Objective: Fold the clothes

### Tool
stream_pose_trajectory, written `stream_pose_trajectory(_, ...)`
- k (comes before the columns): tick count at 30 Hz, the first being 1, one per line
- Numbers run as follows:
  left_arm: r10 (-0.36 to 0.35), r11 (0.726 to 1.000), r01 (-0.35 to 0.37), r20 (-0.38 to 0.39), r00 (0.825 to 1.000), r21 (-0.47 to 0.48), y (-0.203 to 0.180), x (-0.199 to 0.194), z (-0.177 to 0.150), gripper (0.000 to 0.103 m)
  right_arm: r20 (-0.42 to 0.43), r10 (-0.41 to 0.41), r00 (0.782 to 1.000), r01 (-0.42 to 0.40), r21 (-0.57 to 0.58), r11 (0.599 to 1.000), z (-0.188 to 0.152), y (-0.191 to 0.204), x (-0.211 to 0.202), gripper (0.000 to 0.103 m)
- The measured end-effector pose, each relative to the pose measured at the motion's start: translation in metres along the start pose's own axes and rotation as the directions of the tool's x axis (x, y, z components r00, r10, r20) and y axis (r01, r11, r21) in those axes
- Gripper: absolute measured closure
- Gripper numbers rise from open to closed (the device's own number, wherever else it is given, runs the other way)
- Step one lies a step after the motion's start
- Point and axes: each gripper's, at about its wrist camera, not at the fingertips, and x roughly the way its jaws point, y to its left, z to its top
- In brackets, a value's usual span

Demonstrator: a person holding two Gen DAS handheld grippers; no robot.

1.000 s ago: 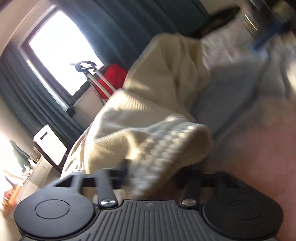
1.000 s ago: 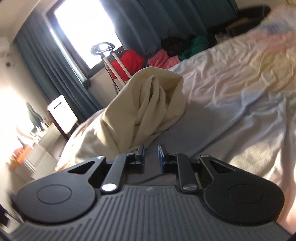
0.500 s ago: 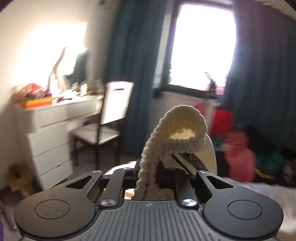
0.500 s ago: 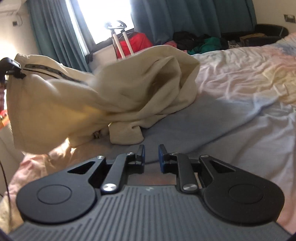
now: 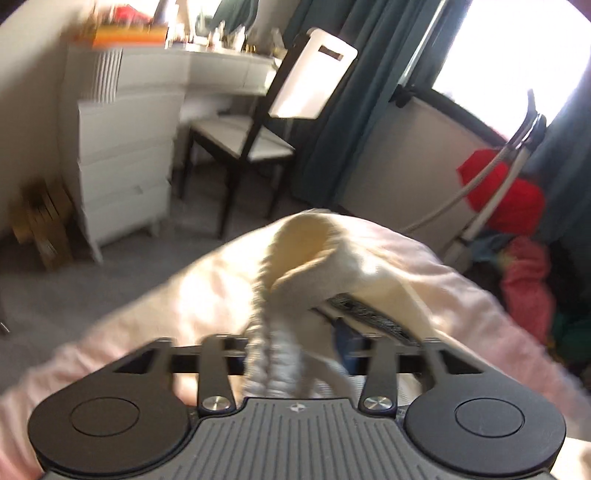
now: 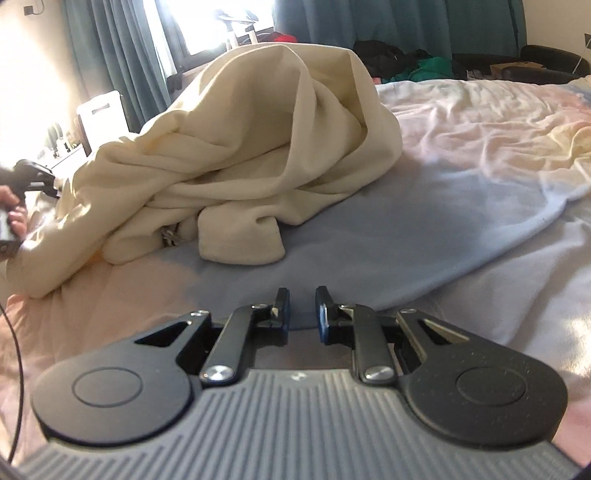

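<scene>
A cream sweatshirt [image 6: 258, 147] lies crumpled in a heap on the bed [image 6: 461, 206]. In the left wrist view its ribbed hem [image 5: 273, 354] lies between the spread jaws of my left gripper [image 5: 295, 350], which is open, and the cloth drapes forward over the bed edge. The left gripper also shows at the far left of the right wrist view [image 6: 33, 177], at the garment's edge. My right gripper [image 6: 301, 306] hovers low over the sheet in front of the heap, jaws nearly closed with a small gap, holding nothing.
A white dresser [image 5: 122, 147] and a chair [image 5: 266, 122] stand beyond the bed edge. A red bag [image 5: 506, 195] and loose clothes [image 5: 524, 280] lie under the window. Dark curtains [image 6: 388, 22] hang behind. A cable [image 6: 14, 339] runs at the left.
The left gripper has lowered from holding the hem up in the air to the bed edge and its jaws have spread. The garment has settled into a heap. The right gripper barely moved.
</scene>
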Motion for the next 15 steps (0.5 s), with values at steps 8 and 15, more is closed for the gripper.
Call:
stream_pose_trajectory(8, -0.097, 0.995, 0.094, 0.083, 0.992, 0.038, 0.043, -0.12, -0.061, 0.017, 0.041, 0.02, 0.999, -0.021, 0.022, 1.0, 0.005, -0.001, -0.022, 0.084)
stream_pose_trajectory(15, -0.319, 0.785, 0.286, 0.038, 0.947, -0.549, 0.12, -0.183, -0.159, 0.014, 0.099, 0.05, 0.994, -0.052, 0.019, 0.998, 0.005, -0.006, -0.051, 0.084)
